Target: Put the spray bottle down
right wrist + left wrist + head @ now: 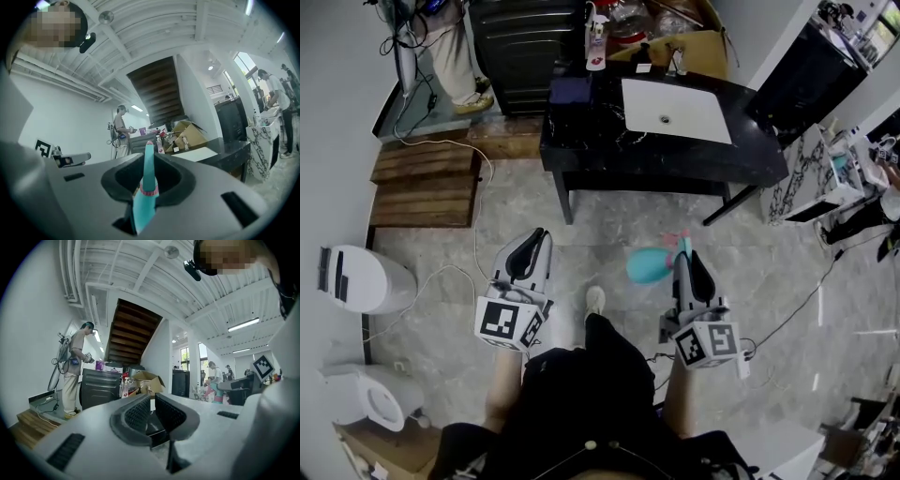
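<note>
A teal spray bottle (647, 266) with a pink nozzle hangs over the grey floor, and my right gripper (682, 255) is shut on it. In the right gripper view the bottle's teal neck (146, 180) stands upright between the two black pads. My left gripper (531, 251) is at the left of the head view. Its jaws are together and nothing is between them; the left gripper view shows only a thin slit between the pads (139, 414). Ahead stands a black table (750, 155) with a white sink (675, 110) set in its top.
Wooden steps (427, 173) lie at the left. A white bin (358, 278) and a toilet (375, 398) stand at the near left. A black cabinet (525, 42) and another person (455, 52) are behind the table. Cables run over the floor (797, 309), and equipment crowds the right.
</note>
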Action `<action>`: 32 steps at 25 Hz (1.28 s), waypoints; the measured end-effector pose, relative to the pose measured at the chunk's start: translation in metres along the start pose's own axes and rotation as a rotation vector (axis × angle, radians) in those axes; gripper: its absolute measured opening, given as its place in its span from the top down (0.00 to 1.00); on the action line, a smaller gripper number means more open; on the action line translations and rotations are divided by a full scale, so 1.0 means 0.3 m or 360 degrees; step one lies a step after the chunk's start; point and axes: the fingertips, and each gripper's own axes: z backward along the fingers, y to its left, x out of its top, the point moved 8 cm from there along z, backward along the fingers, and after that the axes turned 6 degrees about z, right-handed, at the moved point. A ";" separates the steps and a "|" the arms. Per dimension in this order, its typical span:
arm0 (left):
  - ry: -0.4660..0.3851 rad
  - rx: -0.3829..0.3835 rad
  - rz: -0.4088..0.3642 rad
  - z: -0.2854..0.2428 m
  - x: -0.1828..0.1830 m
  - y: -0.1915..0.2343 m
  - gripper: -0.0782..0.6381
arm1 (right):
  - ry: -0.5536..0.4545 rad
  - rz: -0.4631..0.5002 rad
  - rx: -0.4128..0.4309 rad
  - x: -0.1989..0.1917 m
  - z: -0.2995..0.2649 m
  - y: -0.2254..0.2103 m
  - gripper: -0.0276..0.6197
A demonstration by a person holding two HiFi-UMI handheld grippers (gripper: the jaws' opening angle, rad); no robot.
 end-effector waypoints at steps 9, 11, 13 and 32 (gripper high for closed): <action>0.0034 0.0082 0.0012 -0.294 0.021 0.073 0.84 | 0.0063 0.0029 0.0081 0.032 -0.318 -0.181 0.86; 0.0047 0.0105 0.0019 -0.330 0.014 0.091 0.84 | 0.0077 0.0041 0.0115 0.029 -0.375 -0.189 0.86; 0.0067 0.0122 0.0027 -0.357 0.010 0.106 0.84 | 0.0096 0.0042 0.0146 0.023 -0.416 -0.192 0.86; 0.0015 -0.0038 0.0079 -0.827 0.089 0.505 0.84 | 0.0087 0.0126 0.0250 0.080 -1.056 -0.146 0.86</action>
